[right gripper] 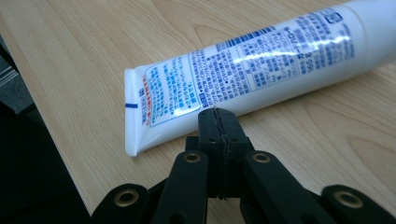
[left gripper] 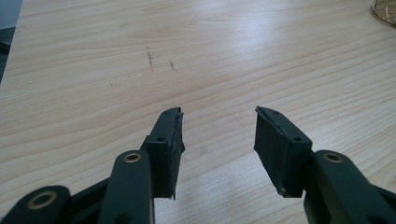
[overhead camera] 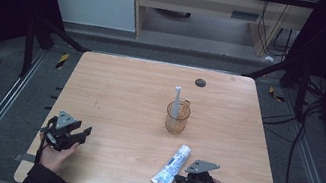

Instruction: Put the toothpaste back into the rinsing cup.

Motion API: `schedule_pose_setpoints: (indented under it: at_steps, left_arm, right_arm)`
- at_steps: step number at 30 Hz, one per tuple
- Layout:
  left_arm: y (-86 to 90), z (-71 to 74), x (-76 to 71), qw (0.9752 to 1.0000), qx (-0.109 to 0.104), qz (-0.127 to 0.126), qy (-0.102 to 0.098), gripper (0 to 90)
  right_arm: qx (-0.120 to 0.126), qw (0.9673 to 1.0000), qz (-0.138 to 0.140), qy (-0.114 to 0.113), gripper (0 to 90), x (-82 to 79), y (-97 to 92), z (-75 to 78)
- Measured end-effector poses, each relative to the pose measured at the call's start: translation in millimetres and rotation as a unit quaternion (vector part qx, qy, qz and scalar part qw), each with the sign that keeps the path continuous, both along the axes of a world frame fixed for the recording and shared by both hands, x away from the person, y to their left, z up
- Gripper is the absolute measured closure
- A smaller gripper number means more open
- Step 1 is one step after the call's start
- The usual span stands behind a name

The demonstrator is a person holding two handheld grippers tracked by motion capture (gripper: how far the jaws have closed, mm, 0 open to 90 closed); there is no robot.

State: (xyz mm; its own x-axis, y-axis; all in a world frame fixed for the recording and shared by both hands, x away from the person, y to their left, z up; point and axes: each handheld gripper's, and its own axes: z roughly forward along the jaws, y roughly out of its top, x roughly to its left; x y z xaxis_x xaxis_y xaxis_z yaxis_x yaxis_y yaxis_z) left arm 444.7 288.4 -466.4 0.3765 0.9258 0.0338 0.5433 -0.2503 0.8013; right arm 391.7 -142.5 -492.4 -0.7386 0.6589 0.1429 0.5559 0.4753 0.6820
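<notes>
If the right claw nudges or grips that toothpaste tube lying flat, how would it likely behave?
The toothpaste tube looks soft-walled, so it would probably dent under a grip. Its glossy skin may be slippery. The flat crimped end should keep it from rolling far; a nudge from the shut right claw would more likely make it slide or pivot on the table.

Both grippers are built in matte black plastic w/ a grey three-cornered plate on top. Left gripper (overhead camera: 73, 132): two black jaws w/ ribbed pads (left gripper: 284, 151), brass-ringed pivot holes seen in the link arms, small screw heads set in the pad blocks. Right gripper (right gripper: 216, 112): same black links, brass rings at each pivot, pad edges slightly frayed. Dark sleeves are worn on both forearms; a thin black cable is seen at each gripper.
</notes>
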Motion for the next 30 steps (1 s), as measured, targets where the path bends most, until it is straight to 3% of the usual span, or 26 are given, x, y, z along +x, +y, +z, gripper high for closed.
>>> schedule_pose_setpoints:
  at_steps: [13, 22, 26, 30]
  left_arm:
    - [-0.3, 0.2, 0.5, 1.0000, 0.003, 0.002, -0.001, 49.4]
    - [0.4, 0.0, 1.0, 1.0000, 0.003, 0.003, -0.001, 48.7]
    - [0.2, -0.1, 1.1, 1.0000, 0.004, 0.003, -0.001, 48.4]
    - [-0.7, -0.3, 1.5, 1.0000, 0.005, 0.001, -0.001, 48.2]
  right_arm:
    - [0.006, 0.9999, 0.003, -0.012, 90.0, 5.5, 18.9, -2.1]
    - [0.007, 0.9997, 0.020, -0.010, 90.0, 6.2, 26.1, -0.3]
    - [0.020, 0.9994, 0.003, -0.027, 90.0, 9.6, 16.3, 10.3]
    - [0.034, 0.9972, -0.037, -0.056, 90.0, 20.0, -1.9, 23.8]
